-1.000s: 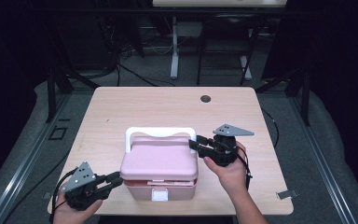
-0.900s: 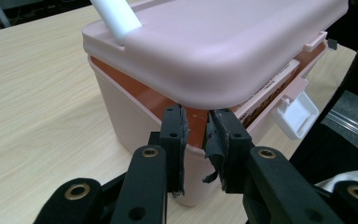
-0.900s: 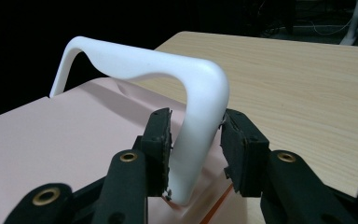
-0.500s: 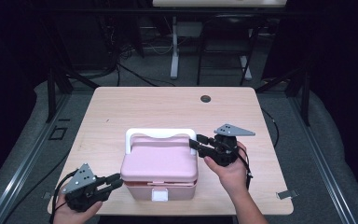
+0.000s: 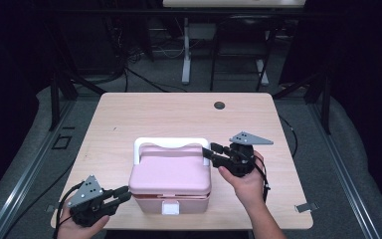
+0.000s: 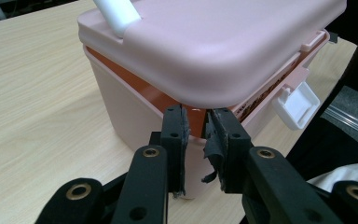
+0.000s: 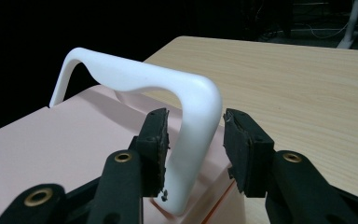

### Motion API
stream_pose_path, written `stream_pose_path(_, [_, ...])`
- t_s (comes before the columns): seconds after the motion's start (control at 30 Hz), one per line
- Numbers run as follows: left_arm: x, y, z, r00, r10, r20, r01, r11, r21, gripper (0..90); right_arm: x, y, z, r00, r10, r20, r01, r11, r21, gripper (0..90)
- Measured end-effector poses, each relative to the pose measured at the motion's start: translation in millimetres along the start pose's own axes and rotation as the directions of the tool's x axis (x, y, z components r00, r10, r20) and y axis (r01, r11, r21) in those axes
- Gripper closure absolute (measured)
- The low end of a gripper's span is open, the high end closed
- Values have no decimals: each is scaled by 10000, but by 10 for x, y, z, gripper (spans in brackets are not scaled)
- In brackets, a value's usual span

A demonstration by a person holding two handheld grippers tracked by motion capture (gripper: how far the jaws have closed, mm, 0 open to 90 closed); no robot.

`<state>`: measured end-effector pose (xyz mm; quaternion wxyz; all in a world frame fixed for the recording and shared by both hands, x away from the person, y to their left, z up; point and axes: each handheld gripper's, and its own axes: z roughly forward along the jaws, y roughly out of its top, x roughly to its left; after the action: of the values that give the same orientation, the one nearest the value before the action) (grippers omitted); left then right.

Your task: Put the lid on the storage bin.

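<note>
A pink lidded box [image 5: 171, 174] with a white carry handle [image 5: 169, 143] stands near the table's front edge. The handle is upright. My right gripper [image 5: 209, 151] reaches in from the right. In the right gripper view its jaws stand open on either side of the handle's [image 7: 186, 93] right upright, close to it. My left gripper [image 5: 124, 194] is at the box's front left corner. In the left gripper view its jaws [image 6: 196, 119] are a narrow gap apart, just below the lid's [image 6: 223, 42] rim, gripping nothing. An orange seal shows under the lid, beside a white latch [image 6: 298, 105].
The light wooden table [image 5: 129, 119] has a dark round hole [image 5: 220, 105] near its far edge. Bare tabletop lies behind and to both sides of the box. Dark floor, cables and a white stand lie beyond the table.
</note>
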<state>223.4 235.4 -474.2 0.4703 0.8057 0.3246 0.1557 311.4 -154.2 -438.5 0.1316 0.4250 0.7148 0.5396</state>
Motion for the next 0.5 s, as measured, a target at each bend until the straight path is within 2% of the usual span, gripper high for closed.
stream_pose_path(0.5, [-5,-24,23,10000,12,-27,-12,10000,99,764,-16,1,-9,10000,63,32,-63,10000,-42,592])
